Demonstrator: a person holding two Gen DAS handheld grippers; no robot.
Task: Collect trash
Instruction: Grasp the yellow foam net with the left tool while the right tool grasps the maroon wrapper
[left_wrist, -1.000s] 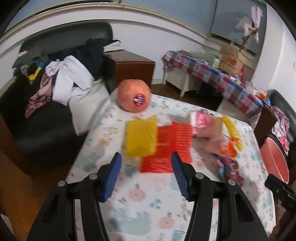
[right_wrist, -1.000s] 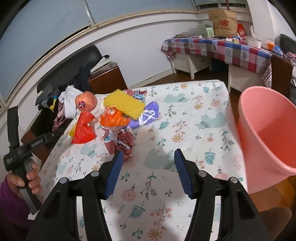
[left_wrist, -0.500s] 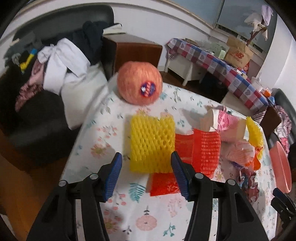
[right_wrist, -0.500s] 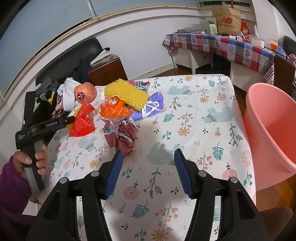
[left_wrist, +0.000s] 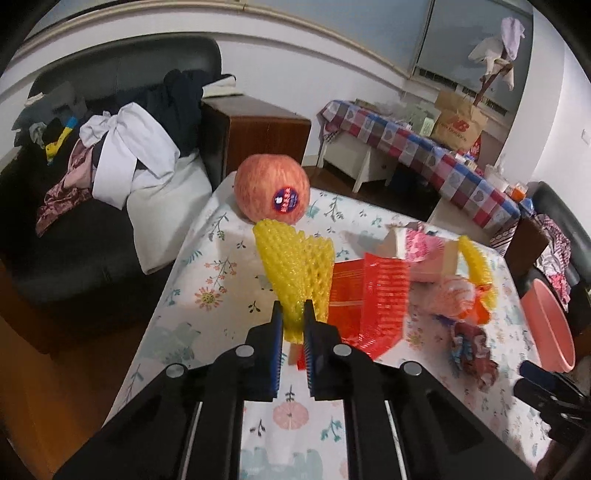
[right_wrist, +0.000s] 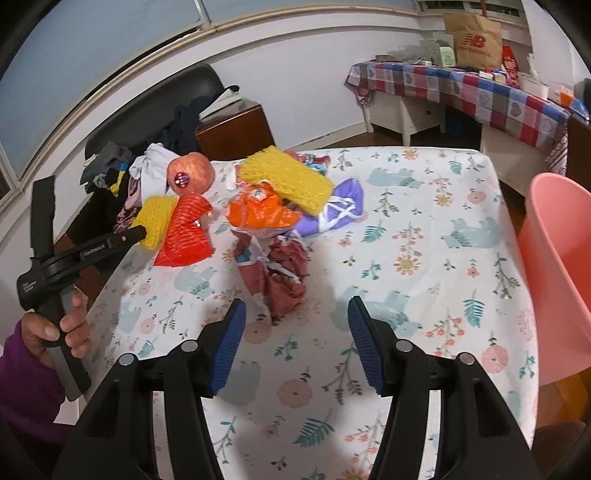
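My left gripper (left_wrist: 293, 325) is shut on the near end of a yellow foam fruit net (left_wrist: 295, 266), which also shows in the right wrist view (right_wrist: 155, 219). A red foam net (left_wrist: 373, 299) lies beside it. Further right is a heap of wrappers: a second yellow net (right_wrist: 284, 177), an orange bag (right_wrist: 258, 214), a purple wrapper (right_wrist: 340, 206) and crumpled dark red paper (right_wrist: 284, 277). My right gripper (right_wrist: 295, 343) is open and empty, just short of the crumpled paper. A pink bin (right_wrist: 557, 280) stands off the table's right edge.
An apple with a sticker (left_wrist: 271, 194) sits at the far left corner of the flowered table (right_wrist: 424, 258). A black sofa with piled clothes (left_wrist: 103, 158) and a wooden cabinet (left_wrist: 255, 133) stand beyond it. A checked-cloth table (right_wrist: 461, 88) is at the back.
My left gripper moved forward and closed on the yellow net, which now stands tilted up off the table. My right gripper moved closer to the crumpled red paper and stays open.
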